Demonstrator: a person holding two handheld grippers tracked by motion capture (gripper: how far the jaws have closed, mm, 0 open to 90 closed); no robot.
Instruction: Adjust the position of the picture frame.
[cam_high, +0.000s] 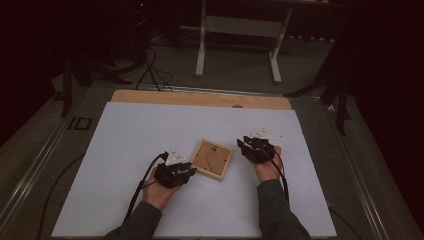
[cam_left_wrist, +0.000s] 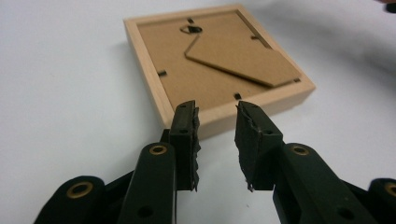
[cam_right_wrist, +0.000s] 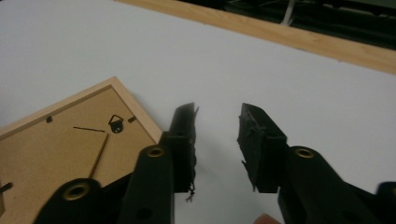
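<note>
Dim surroundings close in on a white rectangular tabletop (cam_high: 130, 150) with a bare wooden strip (cam_high: 200, 98) along its far edge; beyond it stand the pale legs of another table (cam_high: 239, 45).

Near the middle of the white surface lies a small square picture frame of light wood (cam_high: 212, 159), face down, its brown fibreboard back and folded easel stand (cam_left_wrist: 238, 58) uppermost. A small dark hanging hook (cam_right_wrist: 115, 123) sits near one edge.

Just left of the frame, the left gripper (cam_left_wrist: 217, 128) has its jaws spread, empty, aimed at the frame's nearest corner but seemingly just short of it. To the frame's right, the right gripper (cam_right_wrist: 217, 126) is likewise spread and empty, over bare table beside the frame's edge.

Judging from this, a pinch on the corner alone could let the frame pivot or slide on the smooth top, and catching the loose stand instead of the wood might lift only the flap.

Whether glass or a picture sits underneath is hidden. Dark floor clutter and cables at the far side are hard to make out.
</note>
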